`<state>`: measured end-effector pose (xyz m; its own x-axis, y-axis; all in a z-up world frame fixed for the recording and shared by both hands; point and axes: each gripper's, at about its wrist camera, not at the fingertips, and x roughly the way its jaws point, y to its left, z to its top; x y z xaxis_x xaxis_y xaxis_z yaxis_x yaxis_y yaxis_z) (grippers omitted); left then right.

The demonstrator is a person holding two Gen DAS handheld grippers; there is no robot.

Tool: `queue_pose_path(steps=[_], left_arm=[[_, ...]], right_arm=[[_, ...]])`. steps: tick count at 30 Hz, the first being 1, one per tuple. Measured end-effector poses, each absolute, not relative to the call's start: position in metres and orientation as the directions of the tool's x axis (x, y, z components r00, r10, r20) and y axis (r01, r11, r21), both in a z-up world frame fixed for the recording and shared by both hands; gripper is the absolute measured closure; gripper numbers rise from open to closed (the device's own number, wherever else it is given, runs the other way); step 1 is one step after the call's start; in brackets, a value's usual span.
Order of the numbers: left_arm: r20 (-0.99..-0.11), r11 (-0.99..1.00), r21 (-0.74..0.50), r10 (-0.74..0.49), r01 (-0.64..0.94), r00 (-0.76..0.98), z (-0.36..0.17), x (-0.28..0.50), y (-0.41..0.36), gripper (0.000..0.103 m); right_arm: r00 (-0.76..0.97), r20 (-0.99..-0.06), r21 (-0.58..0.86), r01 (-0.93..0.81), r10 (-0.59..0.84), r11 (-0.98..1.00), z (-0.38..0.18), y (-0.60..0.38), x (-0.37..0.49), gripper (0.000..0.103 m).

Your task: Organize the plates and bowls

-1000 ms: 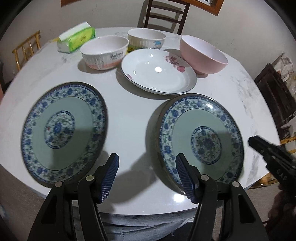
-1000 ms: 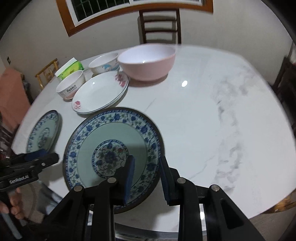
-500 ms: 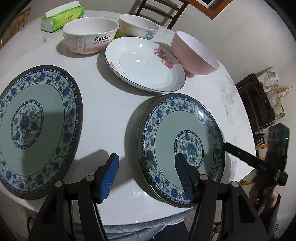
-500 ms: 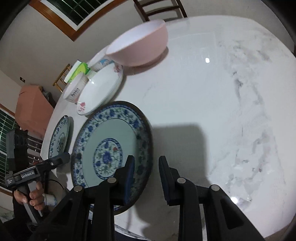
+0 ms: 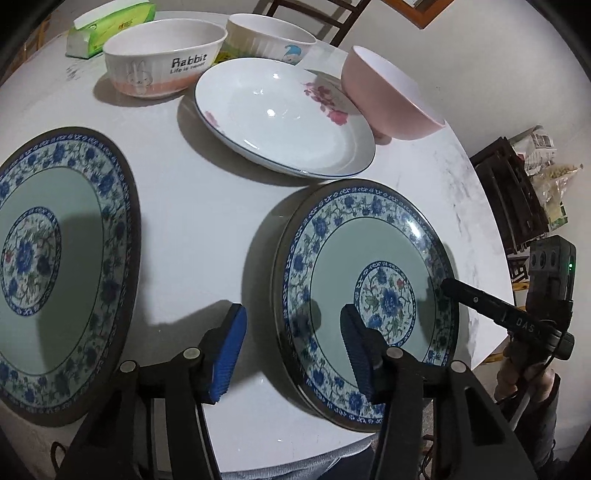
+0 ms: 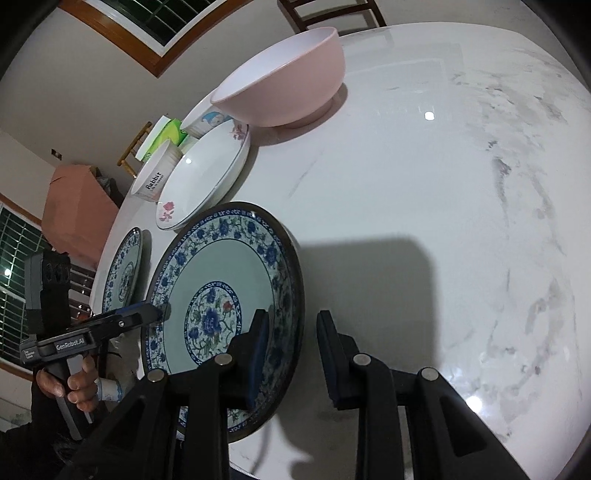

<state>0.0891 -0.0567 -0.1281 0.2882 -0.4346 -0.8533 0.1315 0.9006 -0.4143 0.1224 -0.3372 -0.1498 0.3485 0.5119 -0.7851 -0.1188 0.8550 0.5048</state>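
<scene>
Two blue-floral plates lie near the table's front edge: one point(image 5: 55, 266) at left, one point(image 5: 369, 295) at right, which also shows in the right wrist view point(image 6: 221, 295). My left gripper point(image 5: 291, 350) is open, straddling the right plate's left rim. My right gripper point(image 6: 293, 350) is open, straddling that plate's right rim. Behind stand a white flowered plate point(image 5: 280, 114), a Rabbit bowl point(image 5: 162, 62), a ribbed bowl point(image 5: 266, 37) and a pink bowl point(image 5: 391, 99).
A green tissue pack point(image 5: 107, 27) lies at the table's back left. A wooden chair point(image 6: 332, 11) stands behind the white marble table point(image 6: 443, 184). The table edge runs just below both grippers.
Both grippers have moved lower and closer to the right blue plate, from opposite sides. Their jaws now straddle its rim. No dish has moved.
</scene>
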Motion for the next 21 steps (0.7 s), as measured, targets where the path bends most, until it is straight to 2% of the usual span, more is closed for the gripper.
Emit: queue_pose_path(steps=[5, 11, 14, 21], left_arm=[[-0.844, 0.887, -0.432, -0.462, 0.165, 0.272, -0.1296, 0.0896, -0.0605, 0.068], [-0.844, 0.886, -0.425, -0.461, 0.182, 0.273, -0.1301, 0.0867, -0.0593, 0.077], [-0.848, 0.893, -0.416, -0.449, 0.171, 0.28, -0.1307, 0.0862, -0.0543, 0.087], [-0.861, 0.91, -0.377, -0.413, 0.173, 0.297, -0.1297, 0.0853, -0.0572, 0.087]], right_arm=[[0.35, -0.765, 0.531, -0.129, 0.54, 0.837, -0.1518, -0.3382, 0.1225, 0.076], [0.36, -0.756, 0.535, -0.143, 0.547, 0.833, -0.1519, -0.3364, 0.1183, 0.076], [0.375, -0.767, 0.511, -0.135, 0.521, 0.849, -0.1521, -0.3364, 0.1166, 0.086], [0.393, -0.778, 0.495, -0.097, 0.49, 0.863, -0.1518, -0.335, 0.114, 0.088]])
